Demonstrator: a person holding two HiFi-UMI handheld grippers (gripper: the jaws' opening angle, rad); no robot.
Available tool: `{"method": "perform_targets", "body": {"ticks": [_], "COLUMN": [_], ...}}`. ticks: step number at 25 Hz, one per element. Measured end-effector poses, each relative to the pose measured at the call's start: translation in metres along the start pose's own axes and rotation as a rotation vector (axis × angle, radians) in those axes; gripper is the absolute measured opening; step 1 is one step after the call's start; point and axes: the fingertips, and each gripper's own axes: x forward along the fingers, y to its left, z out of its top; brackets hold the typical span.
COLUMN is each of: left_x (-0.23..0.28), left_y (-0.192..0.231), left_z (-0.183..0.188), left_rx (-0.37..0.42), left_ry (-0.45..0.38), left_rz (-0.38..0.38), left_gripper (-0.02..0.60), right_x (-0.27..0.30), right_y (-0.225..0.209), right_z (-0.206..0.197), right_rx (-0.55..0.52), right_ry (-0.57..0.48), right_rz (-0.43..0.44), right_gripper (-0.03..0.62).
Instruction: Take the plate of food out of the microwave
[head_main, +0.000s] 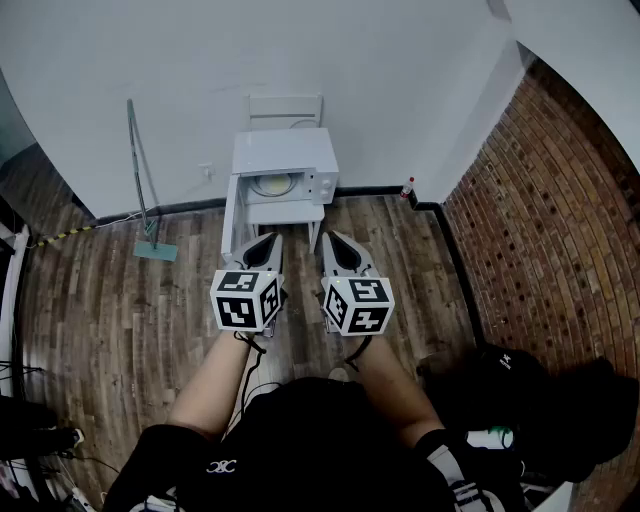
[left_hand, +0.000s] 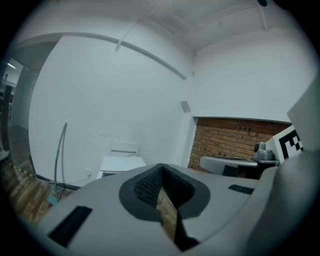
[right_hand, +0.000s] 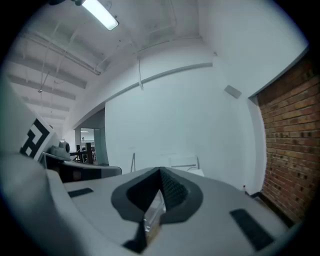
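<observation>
Plate of food (head_main: 270, 184) sits inside microwave (head_main: 290, 150). Left gripper (head_main: 267, 240) and right gripper (head_main: 336, 241) are well short of microwave, jaws closed, empty. Advice: approach squarely, open jaws before the rim, keep plate level.

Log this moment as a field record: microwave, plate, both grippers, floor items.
microwave: white, straight ahead, against the wall
plate: pale disc showing in the microwave's front, not yet out
left gripper: jaws together, empty, short of the microwave
right gripper: jaws together, empty
floor: mop at left, bottle at right
</observation>
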Motion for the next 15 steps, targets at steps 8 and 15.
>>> {"method": "perform_targets", "body": {"ticks": [8, 15], "left_x": [-0.004, -0.013], "left_y": [0.006, 0.021], "left_z": [-0.009, -0.014], "left_rx": [0.008, 0.000], "left_ry": [0.019, 0.024], "left_rz": [0.004, -0.002], "left_gripper": [0.000, -0.001], "right_x": [-0.002, 0.004], "right_y": [0.005, 0.016], "right_z": [-0.007, -0.024], "right_rx": [0.032, 0.031], "right_ry": [-0.011, 0.036], "right_rz": [-0.022, -0.045], "right_gripper": [0.014, 0.014]}}
